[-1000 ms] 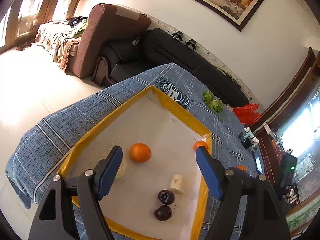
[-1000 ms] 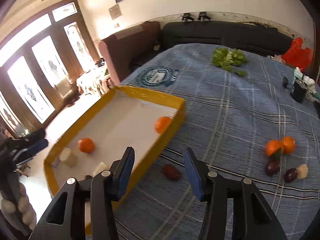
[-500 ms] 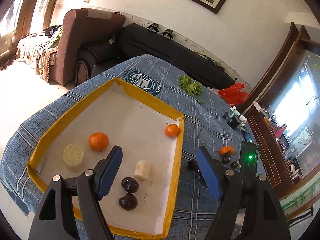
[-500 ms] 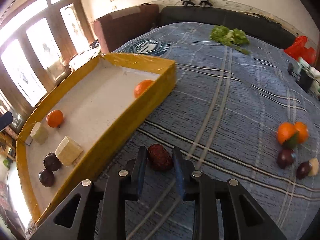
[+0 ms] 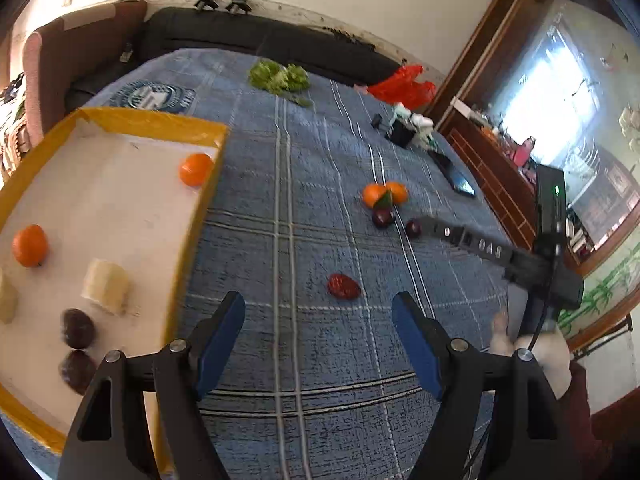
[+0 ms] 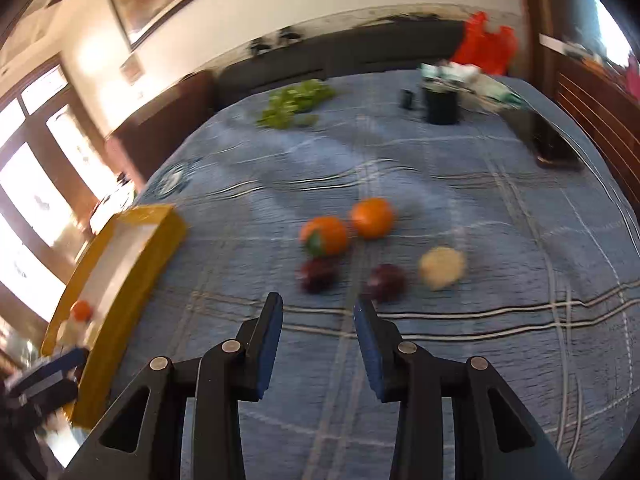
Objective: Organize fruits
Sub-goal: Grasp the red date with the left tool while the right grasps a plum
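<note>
**Over the blue cloth, two empty grippers and fruit left to sort**

Between its blue pads the right gripper has nothing. Its jaws are a little apart and opening, and they point at a small bunch of fruit near the middle of the blue checked cloth. Closest are two dark plums and a pale yellow chunk. Just behind them sit two oranges, touching each other.

The left gripper is wide open and empty too. A red fruit lies alone on the cloth just past its pads. The yellow-edged tray sits at the left side of the cloth. It already holds two oranges, two pale chunks and two dark plums.

The right wrist picture is blurry, so the aim may be off. The round fruits sit close together, so a bump from a pad could make one roll away. The red fruit looks soft and a hard squeeze might squash it
</note>
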`<action>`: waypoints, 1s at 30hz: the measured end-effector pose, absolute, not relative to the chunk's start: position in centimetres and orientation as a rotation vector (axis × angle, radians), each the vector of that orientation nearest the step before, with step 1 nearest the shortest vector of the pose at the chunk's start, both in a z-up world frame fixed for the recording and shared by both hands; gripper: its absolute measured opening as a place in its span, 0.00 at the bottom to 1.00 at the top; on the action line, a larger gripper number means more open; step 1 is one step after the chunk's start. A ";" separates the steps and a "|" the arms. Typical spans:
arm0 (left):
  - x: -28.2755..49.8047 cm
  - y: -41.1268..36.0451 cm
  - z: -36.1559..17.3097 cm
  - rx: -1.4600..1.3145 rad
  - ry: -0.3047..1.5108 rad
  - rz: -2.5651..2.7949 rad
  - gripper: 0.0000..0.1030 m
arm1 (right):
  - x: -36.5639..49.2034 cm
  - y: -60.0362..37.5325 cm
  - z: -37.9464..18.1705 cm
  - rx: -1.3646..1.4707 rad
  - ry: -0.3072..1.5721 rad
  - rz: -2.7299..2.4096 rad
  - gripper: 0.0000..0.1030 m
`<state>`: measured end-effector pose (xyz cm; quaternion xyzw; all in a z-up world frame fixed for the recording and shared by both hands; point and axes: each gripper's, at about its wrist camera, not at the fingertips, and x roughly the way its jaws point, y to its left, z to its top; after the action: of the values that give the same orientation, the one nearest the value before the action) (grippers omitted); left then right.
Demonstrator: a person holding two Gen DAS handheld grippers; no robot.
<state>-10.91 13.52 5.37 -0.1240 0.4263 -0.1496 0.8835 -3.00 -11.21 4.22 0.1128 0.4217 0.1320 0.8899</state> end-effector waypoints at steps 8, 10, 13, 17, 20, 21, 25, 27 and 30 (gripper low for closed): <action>-9.2 11.4 2.7 -0.195 0.955 -0.255 0.70 | 0.1 -11.9 2.4 0.228 0.873 0.184 0.41; -8.8 10.7 2.3 -0.174 0.957 -0.255 0.70 | 0.6 -11.8 2.3 0.213 0.872 0.166 0.41; -8.1 9.4 1.8 -0.122 0.952 -0.258 0.70 | 1.3 -12.0 1.6 0.203 0.883 0.144 0.42; -6.9 7.9 1.3 -0.072 0.958 -0.264 0.70 | 1.6 -12.4 1.0 0.228 0.899 0.166 0.29; -6.2 7.2 1.0 -0.057 0.971 -0.266 0.65 | 1.5 -12.6 0.9 0.246 0.901 0.179 0.28; -6.1 7.0 0.9 -0.052 0.975 -0.264 0.60 | 1.4 -12.7 0.9 0.250 0.901 0.185 0.28; -5.7 6.3 0.6 -0.009 0.984 -0.228 0.39 | 1.0 -12.5 1.1 0.254 0.896 0.202 0.28; -5.8 6.1 0.6 0.010 0.979 -0.219 0.29 | 0.8 -12.3 1.2 0.256 0.889 0.211 0.27; -6.0 6.6 0.9 -0.018 0.961 -0.226 0.29 | 0.4 -12.1 1.4 0.252 0.873 0.214 0.21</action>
<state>-5.99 6.65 0.87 -0.0086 0.4612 -0.1083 0.8806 0.42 -12.07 1.41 0.1216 0.4210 0.1033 0.8929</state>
